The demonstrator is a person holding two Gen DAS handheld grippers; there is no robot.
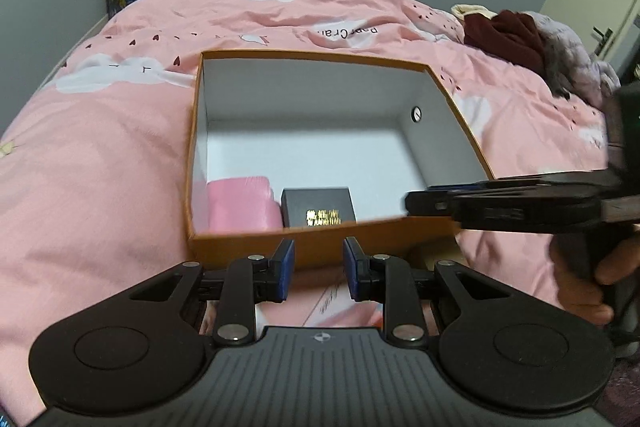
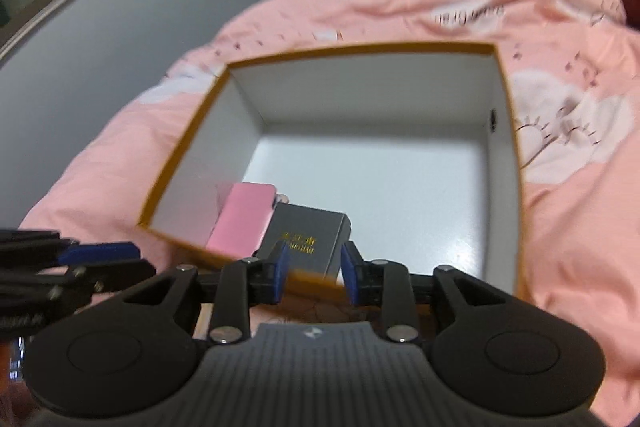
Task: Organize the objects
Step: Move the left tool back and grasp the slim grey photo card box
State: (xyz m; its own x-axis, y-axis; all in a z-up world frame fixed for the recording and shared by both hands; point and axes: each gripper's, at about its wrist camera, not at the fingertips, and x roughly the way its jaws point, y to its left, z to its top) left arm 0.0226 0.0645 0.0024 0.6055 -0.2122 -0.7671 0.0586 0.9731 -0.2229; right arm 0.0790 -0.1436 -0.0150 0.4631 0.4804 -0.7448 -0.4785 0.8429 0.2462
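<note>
While the orange box (image 1: 316, 251) sat mid-frame on the bed (image 1: 100, 187), both grippers hovered empty. Left gripper (image 1: 319, 269) and right gripper (image 2: 312, 273) stood partly open.

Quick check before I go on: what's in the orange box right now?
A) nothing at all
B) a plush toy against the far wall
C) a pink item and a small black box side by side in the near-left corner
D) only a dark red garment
C: in the orange box, the pink item lies beside the small black box with gold lettering, in the near-left corner; the rest of the floor is bare.
</note>
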